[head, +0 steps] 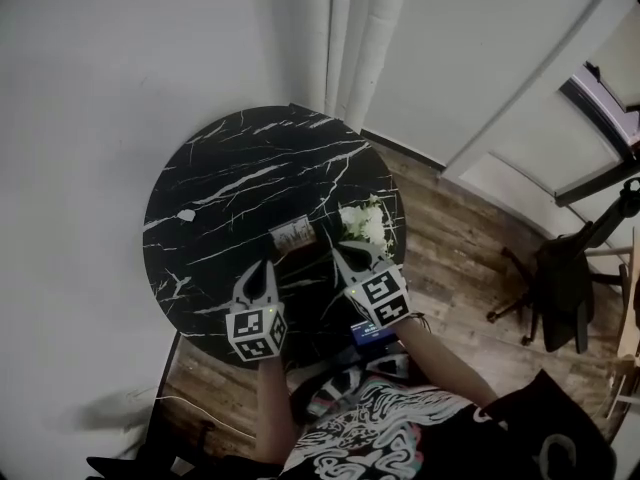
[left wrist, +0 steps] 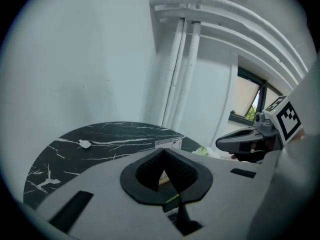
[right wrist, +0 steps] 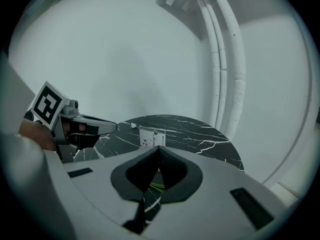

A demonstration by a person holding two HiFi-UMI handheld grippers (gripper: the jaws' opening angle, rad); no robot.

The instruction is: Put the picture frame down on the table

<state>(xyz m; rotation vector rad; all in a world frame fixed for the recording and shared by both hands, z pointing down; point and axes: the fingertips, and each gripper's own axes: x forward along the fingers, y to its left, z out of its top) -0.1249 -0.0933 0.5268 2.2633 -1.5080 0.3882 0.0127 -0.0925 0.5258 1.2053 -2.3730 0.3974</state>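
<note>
A small picture frame [head: 293, 234] stands upright on the round black marble table [head: 230, 178], near its front edge. Its pale face with small dark prints shows in the right gripper view [right wrist: 150, 138]; in the left gripper view only its top edge [left wrist: 167, 143] peeks over my jaws. My left gripper [head: 268, 266] sits just in front of the frame and to its left, jaws shut and empty. My right gripper [head: 337, 251] sits just right of the frame, also shut with nothing in it. Both hover low over the table.
White flowers [head: 365, 223] lie on the table right of the frame, close to the right gripper. A small white scrap [head: 186, 215] lies at the table's left. White pipes [head: 345, 38] run up the wall behind. An office chair [head: 560, 278] stands on the wood floor at right.
</note>
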